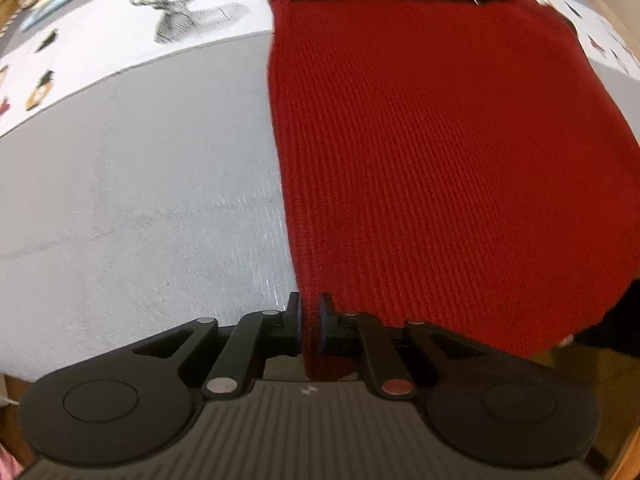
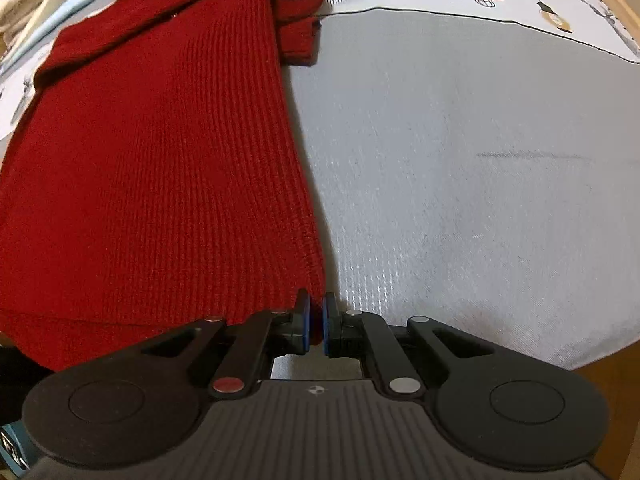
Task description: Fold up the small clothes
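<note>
Both tools are clamped tight on the near hem corners of 1 red knit sweater (image 1: 440, 152): the left tool (image 1: 309, 320) pinches its left corner, the right tool (image 2: 316, 320) its right, likely to lift and fold it forward. It lies flat on the grey counter (image 2: 480, 160), 1 sleeve tucked.

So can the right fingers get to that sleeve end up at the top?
Probably not right away: the right fingers are shut on the red sweater near corner, though the grey mat toward the sleeve cuff lies bare.
</note>
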`<action>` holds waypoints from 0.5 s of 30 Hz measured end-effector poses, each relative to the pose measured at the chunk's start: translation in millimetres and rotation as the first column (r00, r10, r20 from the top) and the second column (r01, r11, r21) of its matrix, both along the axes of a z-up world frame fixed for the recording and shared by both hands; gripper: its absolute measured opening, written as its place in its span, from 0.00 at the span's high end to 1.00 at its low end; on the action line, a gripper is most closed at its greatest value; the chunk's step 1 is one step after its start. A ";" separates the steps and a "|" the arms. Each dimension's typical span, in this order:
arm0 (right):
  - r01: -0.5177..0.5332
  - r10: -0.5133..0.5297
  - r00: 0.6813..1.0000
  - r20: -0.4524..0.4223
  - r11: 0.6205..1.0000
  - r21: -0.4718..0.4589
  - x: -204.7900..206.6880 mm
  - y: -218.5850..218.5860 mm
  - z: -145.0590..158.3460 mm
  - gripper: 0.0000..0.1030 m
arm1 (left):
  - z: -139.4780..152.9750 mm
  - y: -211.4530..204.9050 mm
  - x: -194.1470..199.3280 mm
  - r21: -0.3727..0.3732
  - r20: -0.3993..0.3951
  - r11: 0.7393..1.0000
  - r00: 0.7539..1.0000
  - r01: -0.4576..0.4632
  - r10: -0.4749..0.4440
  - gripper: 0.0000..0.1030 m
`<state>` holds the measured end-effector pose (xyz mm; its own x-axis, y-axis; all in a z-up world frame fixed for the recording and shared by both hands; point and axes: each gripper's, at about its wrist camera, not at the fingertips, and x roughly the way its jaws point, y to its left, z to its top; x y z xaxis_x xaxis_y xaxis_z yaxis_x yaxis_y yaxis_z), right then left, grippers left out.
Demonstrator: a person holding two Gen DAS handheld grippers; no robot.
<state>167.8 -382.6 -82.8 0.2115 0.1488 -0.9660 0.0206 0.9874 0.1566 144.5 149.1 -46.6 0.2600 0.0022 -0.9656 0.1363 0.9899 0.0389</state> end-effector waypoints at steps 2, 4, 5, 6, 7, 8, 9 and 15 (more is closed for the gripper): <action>0.008 -0.008 0.999 0.044 1.000 -0.002 2.4 2.6 6.9 0.92 | 18.2 -5.2 0.2 0.004 0.055 0.999 0.998 -0.044 0.043 0.85; 0.032 -0.030 0.994 0.108 0.999 -0.014 4.3 3.1 16.5 0.91 | 37.6 -10.2 2.9 -0.011 0.109 0.997 0.991 -0.072 0.073 0.73; 0.046 -0.044 0.989 0.141 0.999 -0.014 5.8 2.8 21.9 0.88 | 49.8 -14.7 3.1 -0.009 0.135 0.997 0.988 -0.078 0.079 0.70; 0.066 -0.064 0.982 0.177 0.998 -0.006 7.3 1.5 28.1 0.87 | 63.7 -20.9 0.2 -0.007 0.172 0.997 0.981 -0.083 0.083 0.70; 0.089 -0.088 0.975 0.204 0.996 0.004 7.2 0.0 33.7 0.86 | 74.4 -26.0 -0.5 -0.015 0.209 0.996 0.974 -0.086 0.087 0.67; 0.120 -0.122 0.964 0.237 0.993 0.021 7.2 -2.7 39.7 0.83 | 82.1 -30.0 -2.8 -0.030 0.241 0.996 0.966 -0.085 0.090 0.61; 0.157 -0.164 0.948 0.273 0.987 0.046 7.8 -5.8 46.0 0.81 | 89.4 -33.5 -3.8 -0.048 0.275 0.996 0.957 -0.080 0.090 0.58; 0.242 -0.274 0.877 0.394 0.961 0.132 16.6 -14.0 51.9 0.75 | 72.1 -66.0 0.6 -0.010 0.381 0.999 0.924 -0.039 0.040 0.59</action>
<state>184.3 -396.6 -30.9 0.6220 0.1047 -0.7760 0.1918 0.9405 0.2806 145.1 83.1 25.5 0.6079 0.0177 -0.7938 0.0724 0.9944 0.0776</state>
